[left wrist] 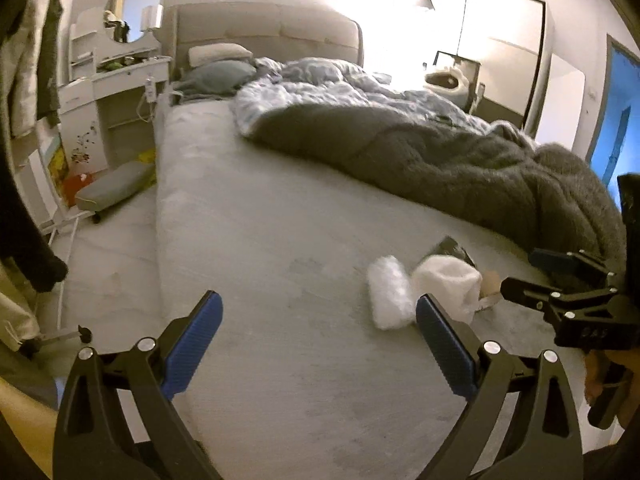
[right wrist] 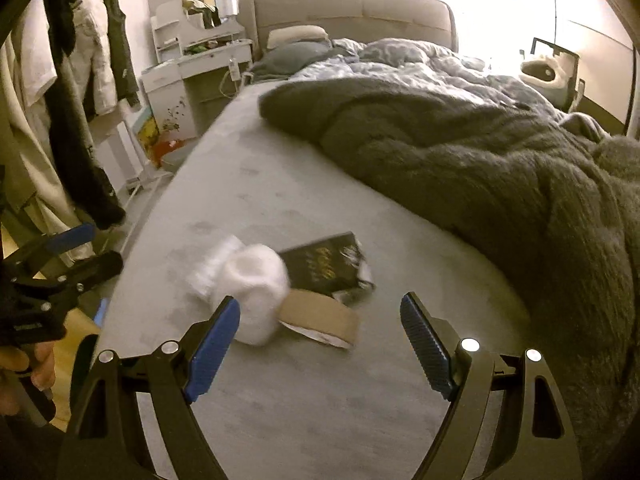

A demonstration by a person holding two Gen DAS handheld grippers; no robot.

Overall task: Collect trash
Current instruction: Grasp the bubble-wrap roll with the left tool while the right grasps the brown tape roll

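Trash lies in a small pile near the foot of the grey bed [left wrist: 260, 216]: a crumpled white plastic wrap [left wrist: 390, 298] [right wrist: 208, 266], a white bag-like bundle [left wrist: 448, 280] [right wrist: 256, 280], a brown cardboard piece [right wrist: 320, 316] [left wrist: 491, 282] and a black packet with gold print [right wrist: 326, 266] [left wrist: 452, 249]. My left gripper [left wrist: 318, 320] is open and empty, just left of the pile. My right gripper [right wrist: 320, 328] is open and empty, its jaws spread on either side of the cardboard. Each gripper shows in the other's view, the right one [left wrist: 520, 276] and the left one [right wrist: 88, 248].
A dark fluffy blanket [right wrist: 460, 160] and a pale duvet [left wrist: 328, 84] cover the bed's right side. Pillows [left wrist: 220, 72] lie at the headboard. A white vanity with a mirror [left wrist: 120, 52], hanging clothes [right wrist: 80, 80] and a grey cushion on the floor [left wrist: 114, 186] stand left of the bed.
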